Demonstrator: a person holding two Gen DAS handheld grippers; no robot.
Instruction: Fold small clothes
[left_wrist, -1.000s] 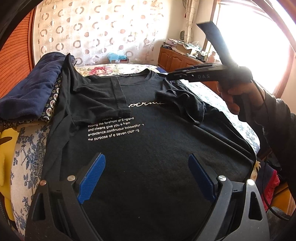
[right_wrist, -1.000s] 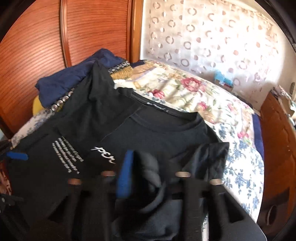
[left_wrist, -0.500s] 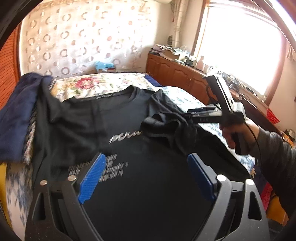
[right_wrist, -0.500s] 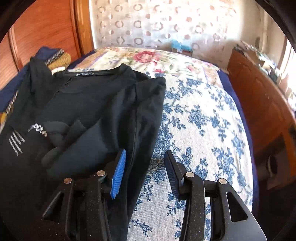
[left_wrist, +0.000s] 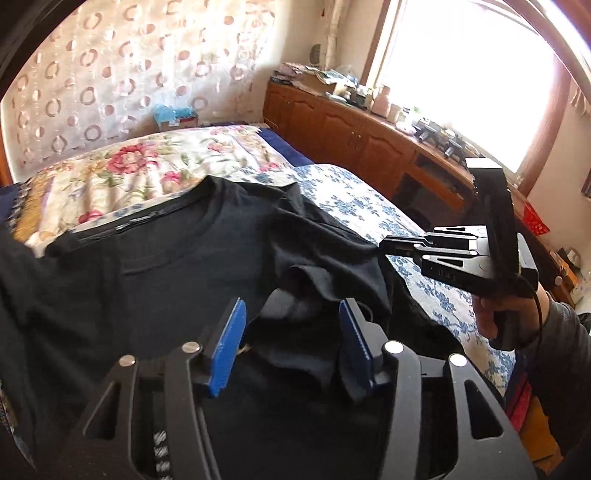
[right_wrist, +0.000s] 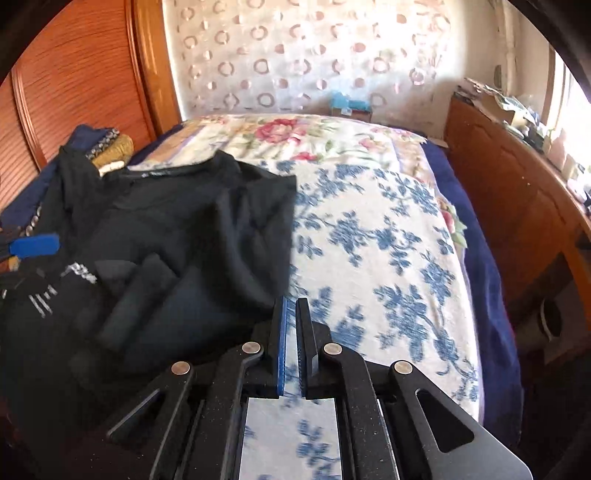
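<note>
Now my left gripper (left_wrist: 291, 332) hangs over the black cotton T-shirt with white letters (right_wrist: 155, 236), its blue pads wide apart around a bunched-up sleeve, not pinching it. My right gripper (right_wrist: 291, 343) has its pads nearly together with a thin gap and holds nothing. It sits just past the shirt's right edge, over the blue-flowered white bedsheet (right_wrist: 388, 258). The shirt lies on the bed's left side.
</note>
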